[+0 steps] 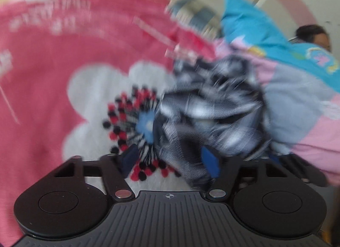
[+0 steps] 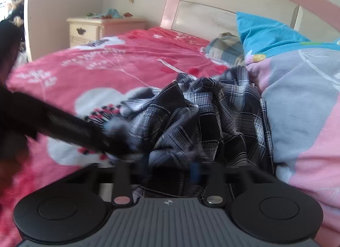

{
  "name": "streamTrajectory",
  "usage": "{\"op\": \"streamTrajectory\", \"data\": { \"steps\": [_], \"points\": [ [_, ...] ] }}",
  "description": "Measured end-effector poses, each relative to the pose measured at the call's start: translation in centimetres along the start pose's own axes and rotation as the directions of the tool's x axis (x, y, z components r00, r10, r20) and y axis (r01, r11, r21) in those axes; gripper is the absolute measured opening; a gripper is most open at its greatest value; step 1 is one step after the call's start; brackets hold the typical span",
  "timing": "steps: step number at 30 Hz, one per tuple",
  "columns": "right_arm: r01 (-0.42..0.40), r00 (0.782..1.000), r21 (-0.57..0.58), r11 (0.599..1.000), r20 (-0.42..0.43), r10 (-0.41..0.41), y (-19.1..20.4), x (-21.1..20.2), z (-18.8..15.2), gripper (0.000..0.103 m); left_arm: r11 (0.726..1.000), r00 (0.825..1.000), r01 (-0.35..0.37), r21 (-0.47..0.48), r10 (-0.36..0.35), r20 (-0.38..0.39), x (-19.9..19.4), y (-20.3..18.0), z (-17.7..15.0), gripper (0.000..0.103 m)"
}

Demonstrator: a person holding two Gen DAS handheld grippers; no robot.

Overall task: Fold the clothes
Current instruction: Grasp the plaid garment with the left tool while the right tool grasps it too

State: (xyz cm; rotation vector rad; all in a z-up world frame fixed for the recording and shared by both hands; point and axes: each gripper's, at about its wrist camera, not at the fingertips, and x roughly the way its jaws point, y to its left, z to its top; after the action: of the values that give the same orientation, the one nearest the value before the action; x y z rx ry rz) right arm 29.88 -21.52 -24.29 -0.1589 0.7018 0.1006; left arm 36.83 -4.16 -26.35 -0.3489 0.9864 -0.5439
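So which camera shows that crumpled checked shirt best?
The right wrist view: the checked shirt is sharp there, crumpled on the red bedspread. The left wrist view shows the same shirt closer but badly motion-blurred.

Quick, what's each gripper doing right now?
Left gripper: open, plaid garment partly between the jaws.
Right gripper: narrow around the garment; grip cannot be told.

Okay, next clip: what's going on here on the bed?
A person with a handheld gripper in each hand is starting on a crumpled black-and-white plaid garment lying on a pink floral bedspread, beside a pink-and-grey quilt. The left gripper has its blue-padded fingers around the garment's edge, though blur hides whether they pinch it. The right gripper is at the near edge. Nothing is folded yet.
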Motion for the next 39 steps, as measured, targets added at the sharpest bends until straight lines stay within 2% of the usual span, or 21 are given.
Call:
{"op": "streamTrajectory", "data": {
  "steps": [2,3,4,8,12,15,17,20,22,23,26,27,28,29,30,32,33,34,36,37,39],
  "points": [
    [-0.043,0.999,0.014,0.999,0.013,0.043,-0.1,-1.2,0.5,0.015,1.0,1.0,0.017,0.008,-0.017,0.006,0.2,-0.5,-0.9,0.032],
    [-0.075,0.997,0.025,0.997,0.023,0.074,-0.2,-1.9,0.9,0.014,0.999,0.999,0.04,0.012,-0.04,0.015,-0.2,-1.0,-1.3,0.016],
    [-0.119,0.992,0.038,0.992,0.036,0.118,-0.2,-2.8,1.1,0.013,0.998,0.998,0.058,0.016,-0.058,0.027,-0.7,-1.5,-1.7,0.009],
    [-0.271,0.961,0.038,0.962,0.058,0.269,0.2,-6.7,1.0,0.012,0.992,0.99,0.123,0.039,-0.125,0.062,-3.9,-2.9,-3.0,0.004],
    [-0.418,0.908,0.085,0.904,0.067,0.414,0.5,-11.5,0.1,0.012,0.983,0.981,0.178,0.038,-0.18,0.069,-8.1,-3.5,-5.1,0.003],
    [-0.532,0.846,0.105,0.84,0.084,0.526,1.2,-16.5,-1.2,0.012,0.98,0.975,0.195,0.047,-0.199,0.097,-12.6,-4.2,-7.8,0.003],
    [-0.616,0.788,0.118,0.779,0.089,0.61,1.7,-20.1,-2.0,0.012,0.978,0.971,0.201,0.052,-0.206,0.125,-16.0,-4.8,-9.9,0.003],
    [-0.74,0.667,0.174,0.649,0.073,0.741,3.0,-25.4,-4.3,0.012,0.976,0.965,0.202,0.081,-0.212,0.157,-22.3,-5.7,-14.3,0.003],
    [-0.798,0.585,0.202,0.567,0.033,0.811,4.2,-28.3,-6.3,0.011,0.978,0.968,0.192,0.083,-0.202,0.149,-26.8,-6.2,-17.5,0.003],
    [-0.809,0.556,0.226,0.542,-0.002,0.831,4.9,-29.3,-7.5,0.012,0.98,0.971,0.185,0.079,-0.194,0.138,-28.9,-6.4,-19.2,0.003],
    [-0.786,0.507,0.322,0.529,-0.154,0.848,6.6,-30.6,-11.3,0.018,0.991,0.991,0.114,0.065,-0.118,0.058,-34.0,-6.8,-24.7,0.005],
    [-0.768,0.494,0.351,0.535,-0.207,0.845,6.7,-30.6,-12.3,0.019,0.996,0.997,0.069,0.057,-0.07,0.015,-35.0,-7.0,-26.6,0.009],
    [-0.751,0.489,0.372,0.546,-0.243,0.838,6.5,-30.7,-13.1,0.02,0.999,1.0,0.007,0.041,-0.006,-0.027,-35.8,-6.7,-28.4,0.018],
    [-0.736,0.501,0.383,0.558,-0.245,0.83,5.7,-30.9,-13.3,0.024,0.998,0.996,-0.061,0.024,0.063,-0.069,-36.3,-6.3,-30.1,0.022],
    [-0.72,0.528,0.399,0.568,-0.217,0.821,4.5,-31.0,-13.1,0.026,0.991,0.985,-0.13,0.011,0.131,-0.112,-36.9,-5.9,-31.9,0.026],
    [-0.675,0.601,0.44,0.593,-0.139,0.787,1.7,-30.6,-11.8,0.049,0.973,0.964,-0.229,-0.03,0.223,-0.143,-38.1,-5.0,-34.0,0.026],
    [-0.643,0.649,0.451,0.619,-0.107,0.753,0.7,-29.7,-10.7,0.057,0.965,0.96,-0.258,-0.054,0.249,-0.131,-38.6,-4.7,-34.3,0.03],
    [-0.606,0.701,0.453,0.653,-0.084,0.708,0.0,-28.8,-9.6,0.06,0.957,0.956,-0.28,-0.079,0.271,-0.113,-39.1,-4.3,-34.4,0.04],
    [-0.525,0.788,0.442,0.728,-0.071,0.611,-0.4,-26.0,-7.5,0.071,0.952,0.959,-0.285,-0.111,0.282,-0.043,-38.7,-3.9,-33.2,0.055],
    [-0.488,0.819,0.434,0.757,-0.072,0.569,-0.3,-24.3,-6.6,0.071,0.951,0.959,-0.283,-0.126,0.285,-0.006,-38.4,-3.7,-32.4,0.06],
    [-0.446,0.849,0.418,0.791,-0.082,0.522,0.7,-20.2,-5.1,0.071,0.952,0.957,-0.273,-0.14,0.284,0.06,-37.3,-3.1,-30.6,0.068]
  ]
}}
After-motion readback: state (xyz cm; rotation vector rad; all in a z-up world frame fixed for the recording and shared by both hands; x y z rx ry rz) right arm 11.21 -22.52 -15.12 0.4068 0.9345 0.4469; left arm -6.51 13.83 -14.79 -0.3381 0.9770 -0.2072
